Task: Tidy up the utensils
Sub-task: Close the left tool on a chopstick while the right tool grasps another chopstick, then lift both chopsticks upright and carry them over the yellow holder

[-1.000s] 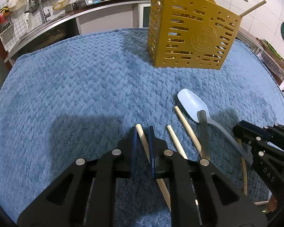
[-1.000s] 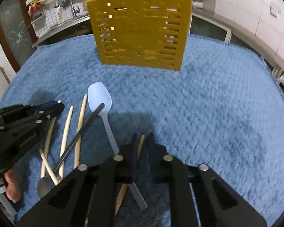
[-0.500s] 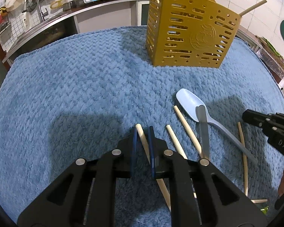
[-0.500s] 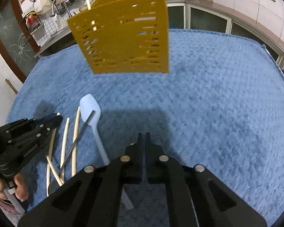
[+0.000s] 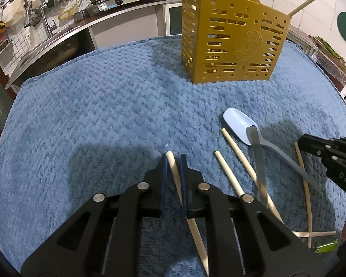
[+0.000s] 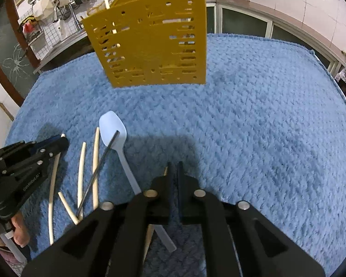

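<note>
A chopstick (image 5: 174, 168) is framed by the narrowly parted fingers of the left gripper (image 5: 173, 161) – whether it is actually pinched cannot be told. The right gripper (image 6: 173, 168) is seen nearly pressed together, with nothing between its fingers. On the blue towel (image 5: 92, 115) a pale spoon (image 6: 113, 129) is crossed by a dark metal utensil (image 6: 96, 173) among loose chopsticks – all well apart from the yellow holder (image 6: 150, 34), which stands upright at the far side.

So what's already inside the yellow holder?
Pale chopsticks poke above the rim of the yellow holder, and bits of light sticks show through its slots in both views. How many there are, or whether anything else sits lower inside, is hidden by the walls.
</note>
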{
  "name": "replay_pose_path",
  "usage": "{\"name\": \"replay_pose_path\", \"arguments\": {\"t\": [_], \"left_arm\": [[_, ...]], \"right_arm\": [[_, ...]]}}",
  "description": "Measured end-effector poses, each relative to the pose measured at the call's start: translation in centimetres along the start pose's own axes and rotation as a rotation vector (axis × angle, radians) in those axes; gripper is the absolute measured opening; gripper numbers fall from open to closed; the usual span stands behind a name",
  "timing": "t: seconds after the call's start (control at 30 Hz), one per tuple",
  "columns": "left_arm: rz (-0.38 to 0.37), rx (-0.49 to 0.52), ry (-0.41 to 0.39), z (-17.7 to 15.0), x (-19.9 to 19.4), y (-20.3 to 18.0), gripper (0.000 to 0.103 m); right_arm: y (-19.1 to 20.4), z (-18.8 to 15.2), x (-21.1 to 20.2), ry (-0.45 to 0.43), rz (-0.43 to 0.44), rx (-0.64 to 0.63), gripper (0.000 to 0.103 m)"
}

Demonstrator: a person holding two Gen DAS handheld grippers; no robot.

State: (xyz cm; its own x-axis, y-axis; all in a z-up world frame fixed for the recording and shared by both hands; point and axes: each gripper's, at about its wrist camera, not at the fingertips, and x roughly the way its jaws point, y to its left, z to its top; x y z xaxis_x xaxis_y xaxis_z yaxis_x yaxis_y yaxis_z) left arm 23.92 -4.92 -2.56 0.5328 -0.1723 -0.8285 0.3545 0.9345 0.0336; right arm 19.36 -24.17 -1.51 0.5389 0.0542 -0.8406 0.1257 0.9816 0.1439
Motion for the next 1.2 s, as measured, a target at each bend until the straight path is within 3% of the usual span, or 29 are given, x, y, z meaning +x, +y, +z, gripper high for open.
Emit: {"name": "replay_pose_path", "arguments": {"t": [0.03, 0.1, 0.17, 0.23, 0.3, 0.57, 0.77, 1.0, 1.2], "left_arm": [[-0.001, -0.004, 0.002, 0.0, 0.0, 0.1, 0.009], [-0.006, -0.013, 0.005, -0.1, 0.2, 0.4, 0.009], [-0.010, -0.018, 0.008, -0.2, 0.4, 0.5, 0.009], [-0.011, -0.019, 0.010, -0.2, 0.5, 0.5, 0.009], [-0.016, -0.020, 0.012, -0.3, 0.5, 0.5, 0.009], [-0.016, -0.013, 0.019, -0.1, 0.5, -0.1, 0.009], [-0.022, -0.039, -0.045, 0.4, -1.8, 0.5, 0.009], [-0.034, -0.074, -0.160, 1.5, -5.5, 0.9, 0.007], [-0.040, -0.081, -0.253, 2.4, -8.1, 0.9, 0.006]], "right_arm": [[0.0, 0.0, -0.1, -0.003, -0.004, 0.002, 0.037], [0.3, -0.1, -0.2, -0.005, -0.015, -0.011, 0.041], [0.6, -0.2, 0.1, 0.008, -0.028, -0.027, 0.038], [0.8, -0.3, 0.4, 0.025, -0.041, -0.033, 0.021], [0.9, -0.4, 0.7, 0.039, -0.055, -0.037, 0.014], [0.9, 0.5, 1.4, 0.078, -0.047, 0.005, 0.008], [-1.8, 1.2, -1.5, -0.035, 0.026, 0.068, 0.008], [-4.0, 2.2, -5.8, -0.232, 0.085, 0.083, 0.008], [-4.9, 3.2, -9.1, -0.368, 0.098, 0.083, 0.007]]}}
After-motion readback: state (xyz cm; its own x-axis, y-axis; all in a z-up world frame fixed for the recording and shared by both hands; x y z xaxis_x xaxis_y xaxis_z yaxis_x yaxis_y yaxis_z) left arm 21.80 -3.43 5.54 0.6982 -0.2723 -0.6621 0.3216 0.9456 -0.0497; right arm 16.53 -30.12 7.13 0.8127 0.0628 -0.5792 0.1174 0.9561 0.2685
